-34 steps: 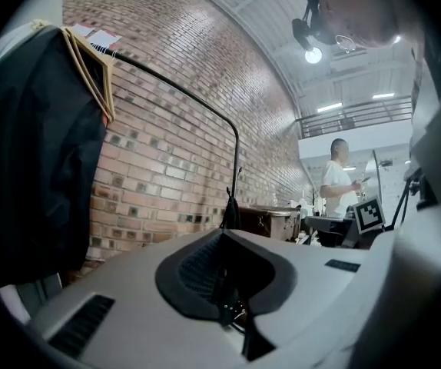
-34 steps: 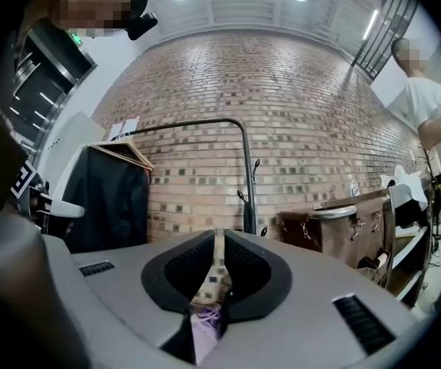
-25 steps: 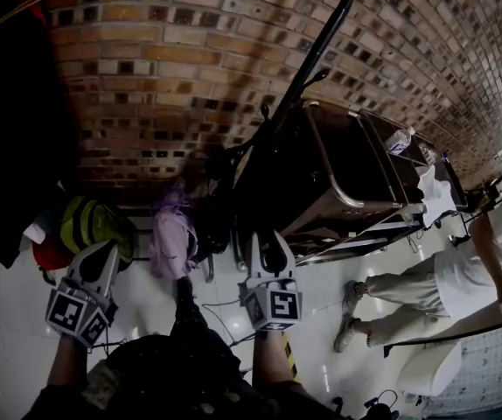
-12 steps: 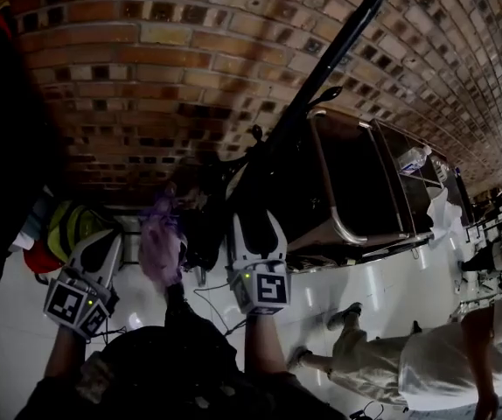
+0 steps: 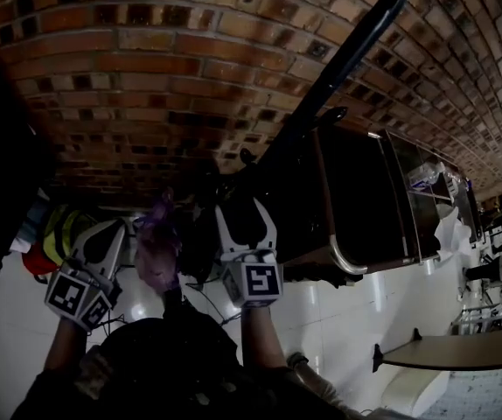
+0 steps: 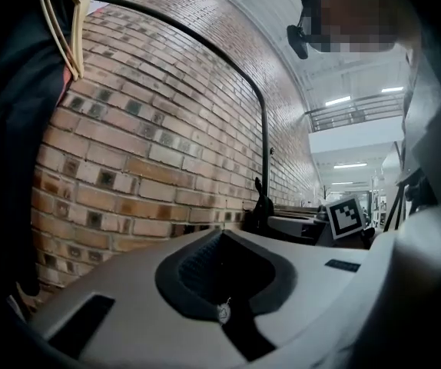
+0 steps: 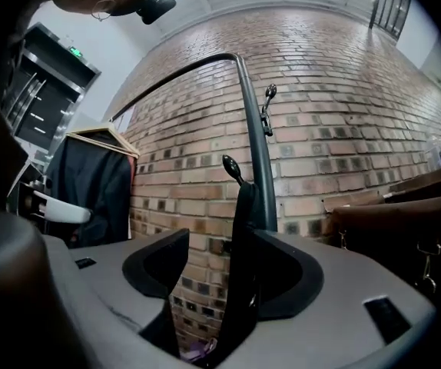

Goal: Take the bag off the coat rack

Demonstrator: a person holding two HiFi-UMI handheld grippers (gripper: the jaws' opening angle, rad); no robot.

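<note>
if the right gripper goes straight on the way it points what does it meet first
Probably the dark strap hanging from the coat rack's hook: it stands between the right gripper's jaws, which have just been opening and are not pressing it. The rack pole is behind.

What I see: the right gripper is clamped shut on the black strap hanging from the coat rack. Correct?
Not clamped shut. The right gripper view shows the right gripper open, its jaws having just been opening; the black strap hangs between them from the coat rack.
</note>
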